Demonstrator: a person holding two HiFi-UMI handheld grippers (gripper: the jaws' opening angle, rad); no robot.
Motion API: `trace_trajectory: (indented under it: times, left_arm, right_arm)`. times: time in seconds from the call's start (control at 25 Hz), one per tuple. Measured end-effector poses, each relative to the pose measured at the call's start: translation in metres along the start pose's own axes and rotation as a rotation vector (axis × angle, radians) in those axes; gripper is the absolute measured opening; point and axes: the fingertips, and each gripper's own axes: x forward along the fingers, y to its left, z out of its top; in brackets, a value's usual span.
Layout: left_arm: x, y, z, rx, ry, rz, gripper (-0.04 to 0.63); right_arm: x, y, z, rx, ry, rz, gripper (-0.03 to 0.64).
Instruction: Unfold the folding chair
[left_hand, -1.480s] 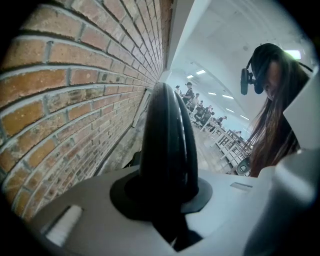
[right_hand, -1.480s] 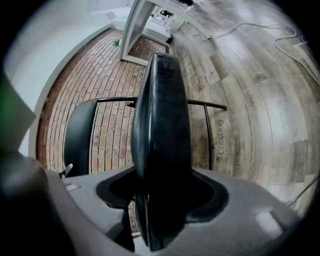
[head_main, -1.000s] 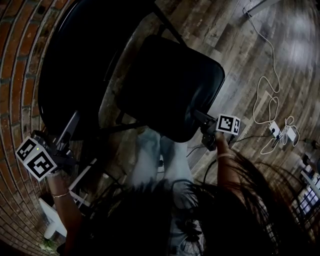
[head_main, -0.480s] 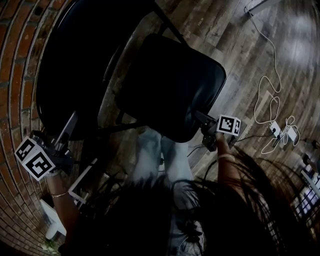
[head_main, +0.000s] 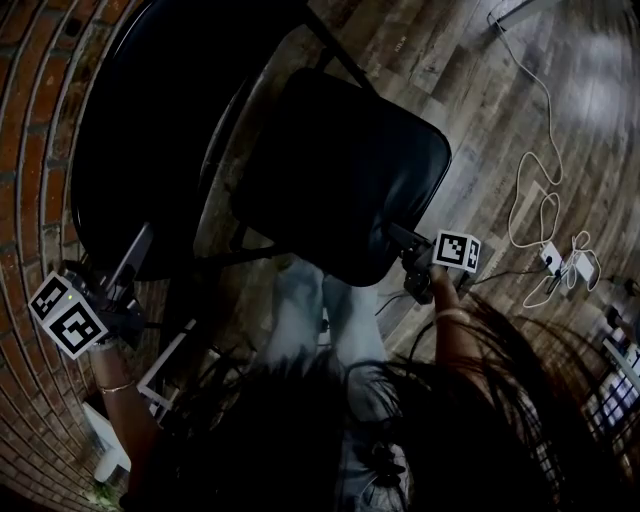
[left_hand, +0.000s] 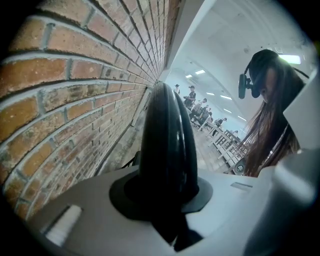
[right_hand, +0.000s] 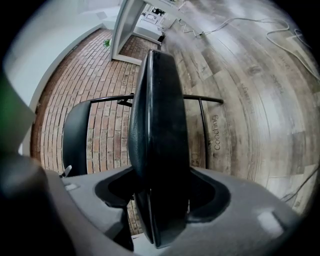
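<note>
Clamps left gripper (head_main: 125, 285) jaws on backrest (head_main: 130, 180) of folding chair (head_main: 180, 90) at 8 o'clock. Clamps right gripper (head_main: 405, 245) jaws on seat (head_main: 340, 170) edge at 4 o'clock. Stands on wood floor (head_main: 480, 120), beside brick wall (head_main: 40, 120).

Your left gripper (head_main: 125, 285) out at your left, jaws clamped on the chair back (head_main: 150, 150), right gripper (head_main: 402, 242) clamped on the seat (head_main: 340, 170) edge, left forearm (head_main: 125, 410) and right forearm (head_main: 452, 345) extended.
</note>
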Motion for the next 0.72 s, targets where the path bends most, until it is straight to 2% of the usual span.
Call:
trace_trajectory:
  times: [0.72]
  left_arm:
    - [0.0037, 0.0102, 0.0029, 0.001, 0.002, -0.015, 0.083]
  right_arm:
    - [0.0036, -0.0061, -0.0002, 0.026, -0.004, -0.019, 0.291]
